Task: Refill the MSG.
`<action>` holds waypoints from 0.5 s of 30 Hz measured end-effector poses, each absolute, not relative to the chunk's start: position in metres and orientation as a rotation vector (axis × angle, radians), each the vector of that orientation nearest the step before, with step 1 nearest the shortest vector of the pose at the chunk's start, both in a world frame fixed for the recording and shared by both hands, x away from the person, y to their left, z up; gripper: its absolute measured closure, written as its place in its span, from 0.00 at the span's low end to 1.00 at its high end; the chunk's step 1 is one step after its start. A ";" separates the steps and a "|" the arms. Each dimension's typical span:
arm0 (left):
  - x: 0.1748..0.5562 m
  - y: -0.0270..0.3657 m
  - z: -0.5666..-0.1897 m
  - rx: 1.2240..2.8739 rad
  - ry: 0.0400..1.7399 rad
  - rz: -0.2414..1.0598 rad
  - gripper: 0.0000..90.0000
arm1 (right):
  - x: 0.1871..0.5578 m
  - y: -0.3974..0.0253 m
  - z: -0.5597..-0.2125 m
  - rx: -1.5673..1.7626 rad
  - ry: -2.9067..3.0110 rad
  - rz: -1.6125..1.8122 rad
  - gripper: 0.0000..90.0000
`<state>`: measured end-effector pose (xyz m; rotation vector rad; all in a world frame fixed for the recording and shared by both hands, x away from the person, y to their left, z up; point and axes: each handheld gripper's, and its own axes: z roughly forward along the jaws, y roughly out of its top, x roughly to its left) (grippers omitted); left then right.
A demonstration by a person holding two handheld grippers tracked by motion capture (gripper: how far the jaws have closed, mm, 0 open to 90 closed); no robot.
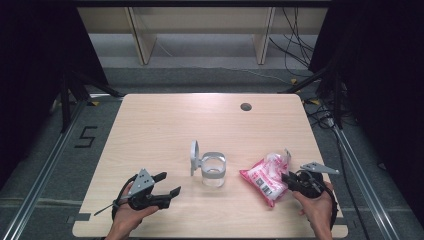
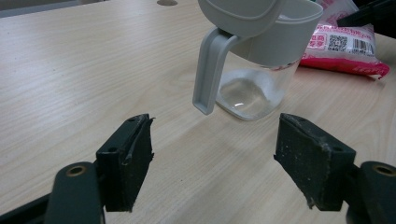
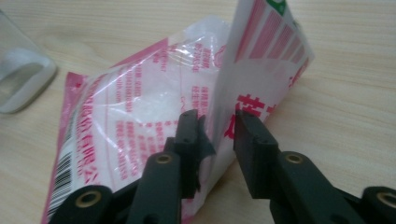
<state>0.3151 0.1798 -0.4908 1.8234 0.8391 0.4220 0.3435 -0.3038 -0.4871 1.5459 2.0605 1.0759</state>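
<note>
1. The right gripper [image 1: 289,180] pinches the upturned edge of a pink-and-white plastic packet [image 1: 265,176] lying at the bench's [image 1: 160,130] near right.
2. The left gripper [image 1: 167,184] hovers with jaws spread wide, holding nothing.
3. A clear jar [image 1: 213,170] (grey lid flipped up) stands between them, just left of the packet.

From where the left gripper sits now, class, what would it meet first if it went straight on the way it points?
The left gripper, jaws open and empty, points at the clear jar. Its hanging grey handle looks nearest, so probably that first, though depth is hard to judge. The pink bag lies beyond.
</note>
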 end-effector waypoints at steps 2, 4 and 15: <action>0.315 0.180 -0.491 1.823 0.841 0.422 0.30 | 0.349 -0.304 -0.489 1.585 2.037 1.052 0.72; 0.315 0.180 -0.491 1.837 0.833 0.430 0.30 | 0.352 -0.306 -0.491 1.599 2.021 1.047 0.71; 0.315 0.179 -0.492 1.838 0.840 0.422 0.30 | 0.362 -0.303 -0.494 1.761 1.984 1.054 0.79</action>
